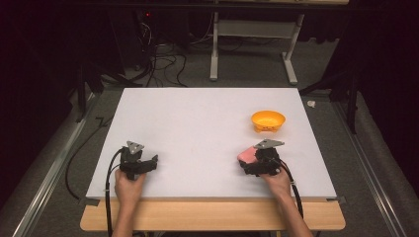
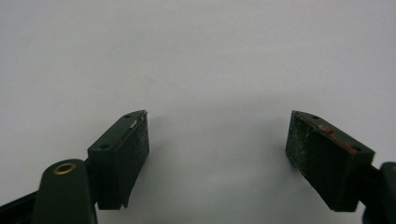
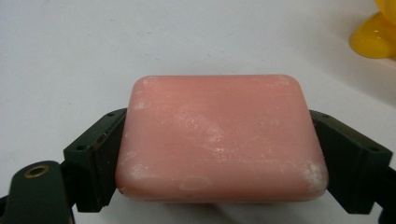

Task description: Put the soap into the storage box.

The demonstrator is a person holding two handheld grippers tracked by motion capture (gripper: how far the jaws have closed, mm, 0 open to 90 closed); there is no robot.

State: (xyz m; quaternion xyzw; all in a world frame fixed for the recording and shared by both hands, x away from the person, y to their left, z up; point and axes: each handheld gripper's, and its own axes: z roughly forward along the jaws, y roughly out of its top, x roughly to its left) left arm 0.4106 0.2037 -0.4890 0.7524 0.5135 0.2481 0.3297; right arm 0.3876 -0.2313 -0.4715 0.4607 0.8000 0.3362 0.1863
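Right now my right hand-held gripper is clamped on a pink bar of soap, one jaw pressed to each short side, near the front right of the white counter. Just beyond it, a little to the right, sits a yellow bowl, apart from the soap. My left hand-held gripper rests low over the bare counter at the front left, jaws spread wide with nothing between them.
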